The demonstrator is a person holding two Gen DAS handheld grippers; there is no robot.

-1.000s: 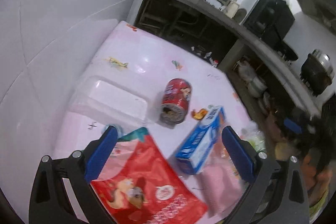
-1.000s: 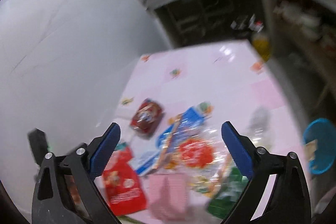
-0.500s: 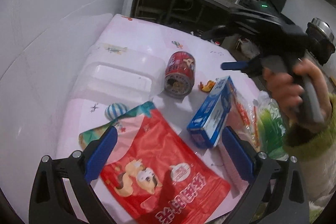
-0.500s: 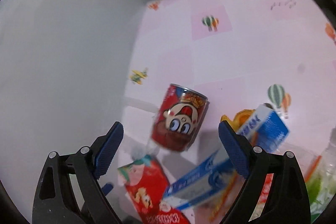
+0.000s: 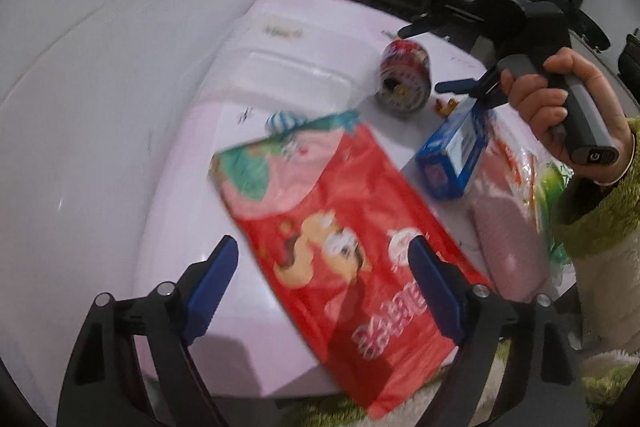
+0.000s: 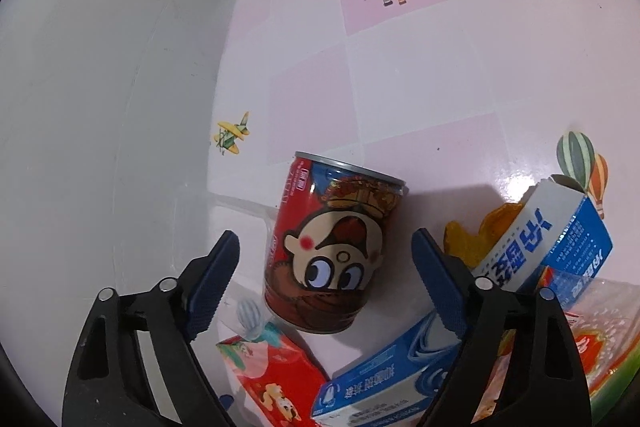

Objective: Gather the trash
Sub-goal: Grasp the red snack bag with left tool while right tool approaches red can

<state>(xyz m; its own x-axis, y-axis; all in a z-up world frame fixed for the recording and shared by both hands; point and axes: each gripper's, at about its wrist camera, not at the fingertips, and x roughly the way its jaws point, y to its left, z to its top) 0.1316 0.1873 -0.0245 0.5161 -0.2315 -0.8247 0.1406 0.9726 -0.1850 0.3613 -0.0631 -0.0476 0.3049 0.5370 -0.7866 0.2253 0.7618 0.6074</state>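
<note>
The table [image 6: 440,75], covered in a pink-and-white checked sheet, carries the litter near its front edge. The red snack bag [image 5: 352,247] is the largest piece and overhangs that edge; a careless nudge could probably slide it to the floor. The left tongs [image 5: 324,279] stand wide over it, their jaws just closing, nothing pinched yet; on so flat a bag the pads may skate off. The blue carton [image 6: 552,243] leans beside the red can [image 6: 332,251], so a bumped can might roll into it. The right tongs [image 6: 326,275] straddle the can, also narrowing but with the pads clear of it; an off-centre squeeze could squirt it sideways.
</note>
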